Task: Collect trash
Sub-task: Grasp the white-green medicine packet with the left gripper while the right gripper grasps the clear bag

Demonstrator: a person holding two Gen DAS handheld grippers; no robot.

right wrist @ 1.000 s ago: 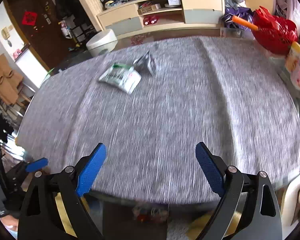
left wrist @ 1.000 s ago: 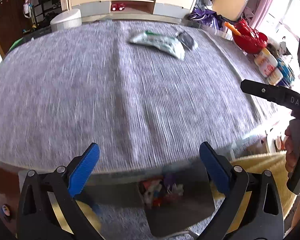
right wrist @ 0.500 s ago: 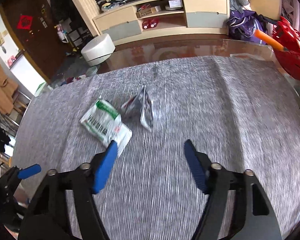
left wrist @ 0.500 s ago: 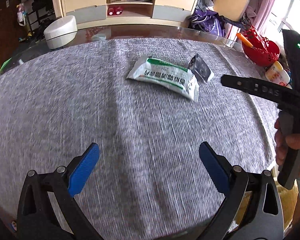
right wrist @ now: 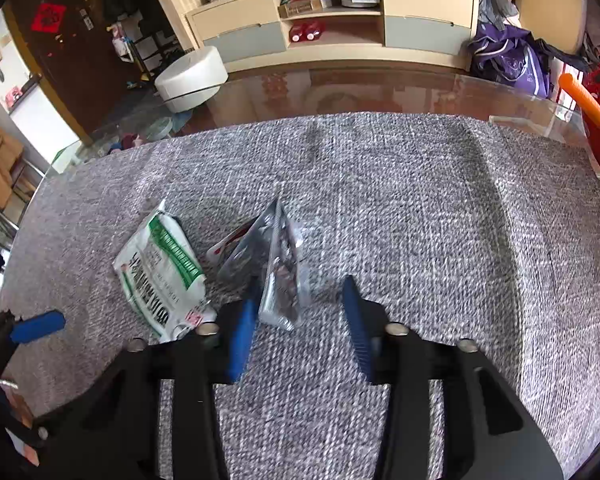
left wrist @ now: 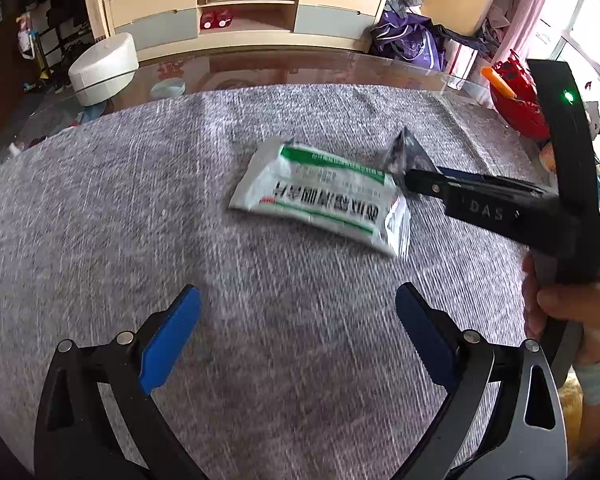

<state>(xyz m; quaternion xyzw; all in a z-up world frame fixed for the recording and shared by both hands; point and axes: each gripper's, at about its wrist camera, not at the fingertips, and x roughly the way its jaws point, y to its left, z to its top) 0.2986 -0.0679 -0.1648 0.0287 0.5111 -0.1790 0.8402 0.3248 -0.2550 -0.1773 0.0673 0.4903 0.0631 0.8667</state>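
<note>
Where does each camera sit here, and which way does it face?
Left wrist: on the left gripper, looking forward and down over the grey cloth at the white packet; its open blue fingers show, plus the right gripper and the hand holding it.
Right wrist: on the right gripper, looking down at the foil wrapper between its closing fingers; a left fingertip shows at the left edge.
Shared: packet, wrapper, cloth, cabinet.
</note>
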